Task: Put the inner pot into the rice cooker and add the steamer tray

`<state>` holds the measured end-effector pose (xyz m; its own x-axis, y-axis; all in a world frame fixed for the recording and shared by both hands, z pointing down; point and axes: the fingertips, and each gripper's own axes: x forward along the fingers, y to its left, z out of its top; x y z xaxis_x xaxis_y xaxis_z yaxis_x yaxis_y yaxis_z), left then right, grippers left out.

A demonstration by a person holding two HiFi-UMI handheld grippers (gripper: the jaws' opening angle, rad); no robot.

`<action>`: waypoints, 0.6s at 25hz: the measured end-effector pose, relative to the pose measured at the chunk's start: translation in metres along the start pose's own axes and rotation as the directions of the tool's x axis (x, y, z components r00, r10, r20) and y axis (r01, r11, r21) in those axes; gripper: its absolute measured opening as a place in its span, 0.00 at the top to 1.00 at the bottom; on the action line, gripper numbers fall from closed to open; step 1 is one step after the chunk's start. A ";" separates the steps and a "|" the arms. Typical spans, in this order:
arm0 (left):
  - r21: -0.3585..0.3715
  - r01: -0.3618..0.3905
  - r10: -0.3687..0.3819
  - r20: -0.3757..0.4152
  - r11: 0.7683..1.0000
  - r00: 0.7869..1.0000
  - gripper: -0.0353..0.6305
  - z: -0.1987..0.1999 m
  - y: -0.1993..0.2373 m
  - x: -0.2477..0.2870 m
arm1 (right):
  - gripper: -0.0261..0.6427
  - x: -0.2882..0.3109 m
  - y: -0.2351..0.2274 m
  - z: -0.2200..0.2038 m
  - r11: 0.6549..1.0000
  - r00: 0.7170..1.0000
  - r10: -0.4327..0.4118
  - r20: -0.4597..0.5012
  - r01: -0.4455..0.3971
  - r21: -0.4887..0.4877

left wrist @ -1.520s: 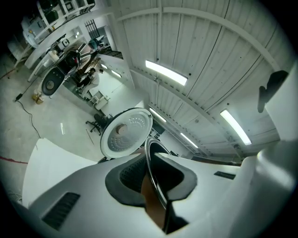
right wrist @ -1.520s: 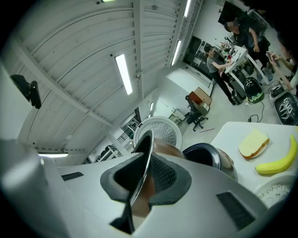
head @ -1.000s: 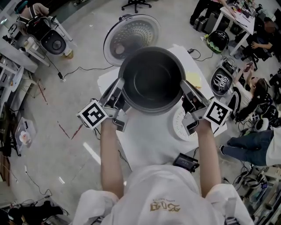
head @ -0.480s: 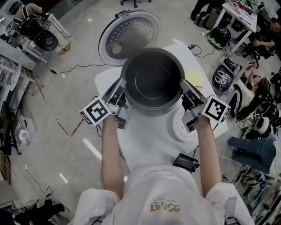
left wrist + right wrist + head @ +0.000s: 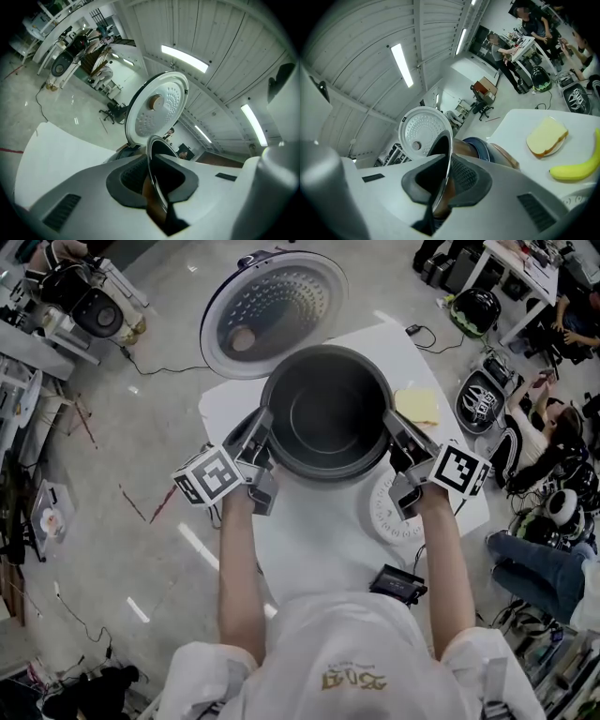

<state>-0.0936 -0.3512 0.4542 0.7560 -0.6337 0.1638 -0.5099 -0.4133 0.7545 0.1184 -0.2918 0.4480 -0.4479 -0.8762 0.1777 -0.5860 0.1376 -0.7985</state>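
A white table [image 5: 309, 540] stood on a glossy grey floor [image 5: 141, 446], with desks and seated people [image 5: 548, 427] crowding the room's right side. A slice of bread [image 5: 416, 406] lay toward the table's right edge. The inner pot [image 5: 326, 413] sat at the table's far end, just near of the raised rice cooker lid [image 5: 272, 310]. The left gripper [image 5: 262, 427] clamped the pot's left rim and the right gripper [image 5: 392, 427] its right rim. Each pair of jaws was closed to a narrow gap on the thin metal wall.
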 end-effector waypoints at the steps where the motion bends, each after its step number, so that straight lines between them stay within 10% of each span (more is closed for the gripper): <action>1: 0.010 -0.010 0.010 -0.007 1.000 1.000 0.85 -0.003 0.002 0.001 | 0.90 0.001 -0.003 -0.001 1.000 1.000 -0.004 -0.007 0.004 -0.001; 7: 0.152 -0.088 0.096 -0.047 0.984 0.994 0.83 -0.008 0.011 0.009 | 0.88 0.008 -0.022 -0.007 0.995 0.995 -0.074 -0.065 0.069 -0.078; 15: 0.361 -0.226 0.277 -0.096 0.905 0.956 0.79 -0.025 0.030 0.017 | 0.85 0.015 -0.033 -0.013 0.951 0.975 -0.187 -0.120 0.149 -0.272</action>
<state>-0.0864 -0.3584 0.4955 0.6210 -0.6578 0.4263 -0.7803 -0.4671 0.4159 0.1217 -0.3036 0.4846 -0.4080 -0.8246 0.3919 -0.8076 0.1258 -0.5762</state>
